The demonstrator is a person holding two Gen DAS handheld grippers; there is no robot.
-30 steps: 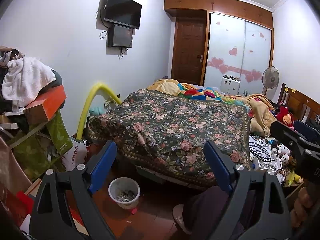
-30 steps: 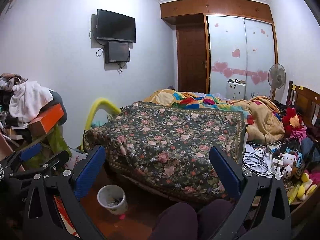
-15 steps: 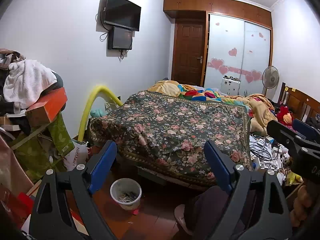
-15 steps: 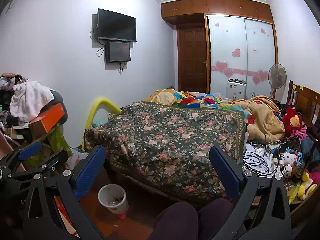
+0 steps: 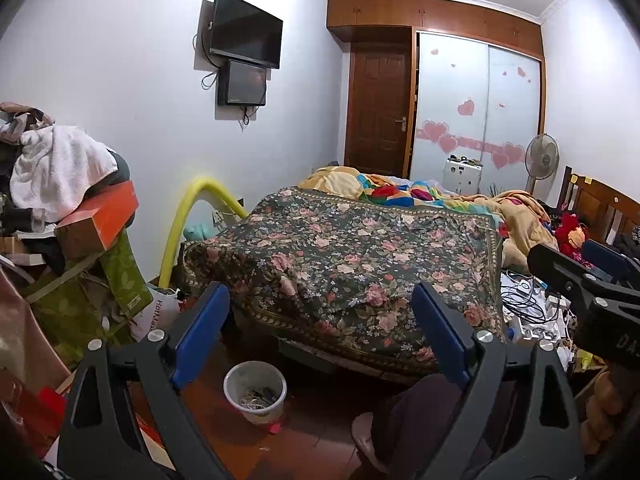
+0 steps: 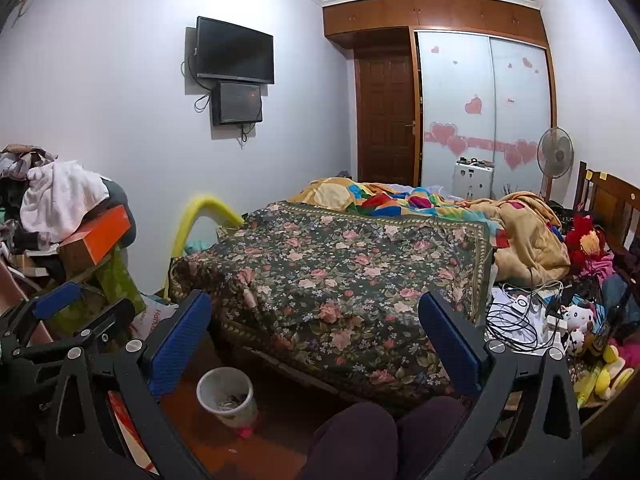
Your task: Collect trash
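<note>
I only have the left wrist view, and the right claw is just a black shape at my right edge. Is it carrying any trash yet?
Observer: No. In the right wrist view the right claw is open, with nothing between its blue pads.
Operator: That claw also blocks my view of the clutter right of the bed. What is past the cables?
Observer: A white Hello Kitty plush sits just beyond the cables, among other soft toys.
</note>
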